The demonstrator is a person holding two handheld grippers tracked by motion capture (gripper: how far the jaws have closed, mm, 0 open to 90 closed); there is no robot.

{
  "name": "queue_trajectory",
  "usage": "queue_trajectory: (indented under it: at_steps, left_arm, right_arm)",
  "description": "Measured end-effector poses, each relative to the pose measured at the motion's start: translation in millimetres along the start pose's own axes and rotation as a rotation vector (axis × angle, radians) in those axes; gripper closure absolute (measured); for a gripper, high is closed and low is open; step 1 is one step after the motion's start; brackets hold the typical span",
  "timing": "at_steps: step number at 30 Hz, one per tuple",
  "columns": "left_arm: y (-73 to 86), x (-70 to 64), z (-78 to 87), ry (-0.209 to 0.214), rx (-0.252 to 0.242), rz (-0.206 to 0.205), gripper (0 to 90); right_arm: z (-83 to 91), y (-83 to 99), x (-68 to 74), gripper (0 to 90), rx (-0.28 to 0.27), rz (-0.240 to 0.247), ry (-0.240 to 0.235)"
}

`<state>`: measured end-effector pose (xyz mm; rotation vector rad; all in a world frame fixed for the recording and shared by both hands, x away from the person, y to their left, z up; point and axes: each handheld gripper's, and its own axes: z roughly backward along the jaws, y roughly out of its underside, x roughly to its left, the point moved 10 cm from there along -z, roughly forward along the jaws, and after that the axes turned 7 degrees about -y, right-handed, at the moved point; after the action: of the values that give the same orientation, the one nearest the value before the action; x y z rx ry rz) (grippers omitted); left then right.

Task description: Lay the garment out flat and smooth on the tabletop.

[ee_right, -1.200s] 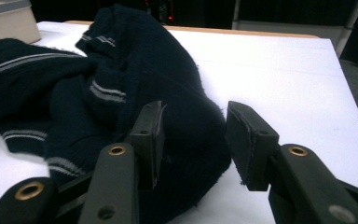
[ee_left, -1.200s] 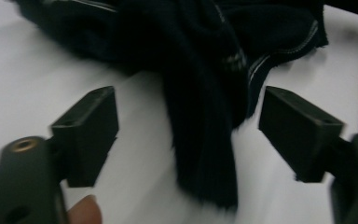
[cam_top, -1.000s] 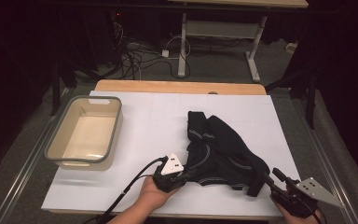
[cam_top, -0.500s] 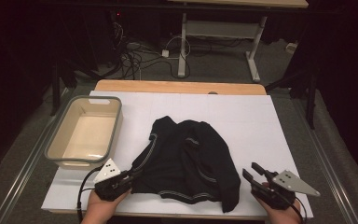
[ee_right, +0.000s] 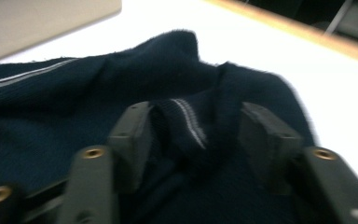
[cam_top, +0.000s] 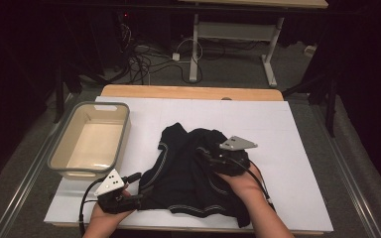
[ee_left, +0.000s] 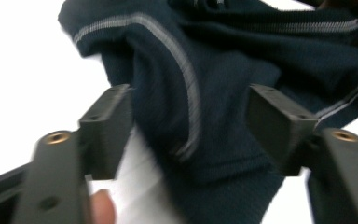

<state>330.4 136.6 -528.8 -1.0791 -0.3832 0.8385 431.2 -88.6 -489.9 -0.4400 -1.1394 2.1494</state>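
A dark navy garment (cam_top: pixel 188 173) with grey stripe trim lies bunched in the middle of the white table (cam_top: pixel 297 129). My left gripper (cam_top: pixel 138 187) sits at the garment's lower left edge. In the left gripper view the left gripper (ee_left: pixel 191 116) is open, with a striped fold of the garment (ee_left: pixel 223 74) between and beyond its jaws. My right gripper (cam_top: pixel 204 153) rests over the garment's upper middle. In the right gripper view the right gripper (ee_right: pixel 198 130) is open, and a raised fold with a grey stripe (ee_right: pixel 189 121) stands between its jaws.
A grey-rimmed beige tub (cam_top: pixel 124 130) stands empty at the table's left. A wooden edge (cam_top: pixel 193 91) runs along the back of the table. On the floor behind are cables (cam_top: pixel 144 59) and another table's legs (cam_top: pixel 194 54).
My right gripper has moved from the table's front right corner up and left onto the garment. The garment, earlier dragged left and spread, is now more bunched. The left gripper has stayed near the front left.
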Motion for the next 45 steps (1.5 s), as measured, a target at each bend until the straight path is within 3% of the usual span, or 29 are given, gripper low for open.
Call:
queue_trajectory:
  at_steps: [2,6,7,10,11,12,13,14,15,18,22,24,25,26,27,28,30,31,33,34,35,37,39,41,43,45]
  left_arm:
    - [-1.3,0.5,-2.0,-0.007,0.001,-0.005,18.1]
    - [-4.1,1.6,-8.2,-0.003,0.012,-0.007,5.9]
    - [-4.6,1.4,-10.4,-0.001,0.017,-0.011,0.0]
    - [-3.2,1.7,-17.3,-0.024,0.030,-0.059,0.0]
    - [-1.4,2.2,-19.5,-0.030,0.038,-0.074,0.0]
    - [0.5,1.8,-21.4,-0.023,0.052,-0.074,0.0]
    - [0.4,1.7,-21.7,-0.021,0.053,-0.074,0.0]
    - [0.0,1.4,-21.1,-0.018,0.047,-0.072,0.0]
    - [-0.4,1.5,-20.4,-0.015,0.036,-0.065,0.0]
    - [-0.3,2.2,-20.0,-0.012,0.036,-0.058,0.0]
    - [-0.6,2.5,-19.7,-0.012,0.031,-0.052,0.0]
    - [-0.5,2.3,-19.8,-0.013,0.031,-0.054,0.0]
    - [-0.4,2.4,-19.9,-0.014,0.033,-0.055,0.0]
    - [-0.3,2.4,-19.9,-0.014,0.034,-0.056,0.0]
    - [-0.3,2.4,-19.9,-0.013,0.034,-0.055,0.0]
    - [-0.4,2.4,-19.9,-0.013,0.033,-0.055,0.0]
    - [-0.3,2.4,-19.9,-0.013,0.034,-0.055,0.0]
    - [-0.2,2.4,-20.0,-0.014,0.035,-0.056,0.0]
    - [-0.2,2.5,-20.0,-0.016,0.034,-0.056,0.0]
    - [-0.2,2.6,-20.0,-0.017,0.034,-0.056,0.0]
    - [-0.2,2.6,-20.0,-0.018,0.035,-0.056,0.0]
    - [-0.1,2.8,-20.1,-0.021,0.036,-0.055,0.0]
    - [-0.1,2.7,-20.2,-0.021,0.036,-0.056,0.0]
    - [0.1,2.7,-20.5,-0.024,0.038,-0.057,0.0]
    - [0.1,2.9,-20.5,-0.024,0.039,-0.056,0.0]
    - [-0.1,3.2,-20.3,-0.027,0.036,-0.054,0.0]
  right_arm:
    - [-17.4,10.8,3.4,21.0,0.067,-0.051,-0.012]
    - [-36.1,33.5,6.6,16.4,0.154,-0.040,0.005]
    - [-37.2,38.4,4.4,23.8,0.170,-0.052,0.013]
    - [-34.8,41.9,2.0,47.8,0.189,-0.030,0.030]
    - [-34.8,41.9,2.0,47.8,0.189,-0.030,0.030]
    - [-31.1,42.1,0.4,67.8,0.178,-0.008,0.048]
    - [-30.0,42.4,0.5,74.8,0.170,-0.002,0.043]
    - [-30.0,42.4,0.5,74.8,0.170,-0.002,0.043]
    - [-25.9,42.2,0.9,82.3,0.148,-0.002,0.043]
    - [-19.4,39.4,-0.1,83.6,0.113,0.013,0.058]
    - [11.0,28.3,-10.5,84.0,-0.002,-0.017,0.087]
    - [42.1,28.2,-32.0,84.2,-0.072,-0.054,0.136]
    - [42.1,28.2,-32.0,84.2,-0.072,-0.054,0.136]
    - [53.0,30.7,-41.1,84.3,-0.094,-0.081,0.152]
    - [64.0,34.2,-50.6,84.3,-0.112,-0.101,0.168]
    - [85.4,44.5,-69.6,84.4,-0.133,-0.137,0.211]
    - [106.5,56.2,-88.3,84.5,-0.150,-0.170,0.254]
    - [106.5,56.2,-88.3,84.5,-0.150,-0.170,0.254]
    - [126.1,69.2,-106.3,84.7,-0.159,-0.208,0.290]
    - [142.8,84.0,-122.6,85.1,-0.161,-0.240,0.330]
    - [142.8,84.0,-122.6,85.1,-0.161,-0.240,0.330]
    - [156.3,101.4,-138.1,85.2,-0.163,-0.286,0.367]
    - [162.4,131.9,-152.2,84.4,-0.127,-0.358,0.383]
    - [159.8,139.9,-152.3,82.3,-0.104,-0.361,0.379]
    - [156.1,144.0,-147.0,68.8,-0.103,-0.362,0.363]
    - [158.4,136.8,-137.7,58.0,-0.137,-0.344,0.335]
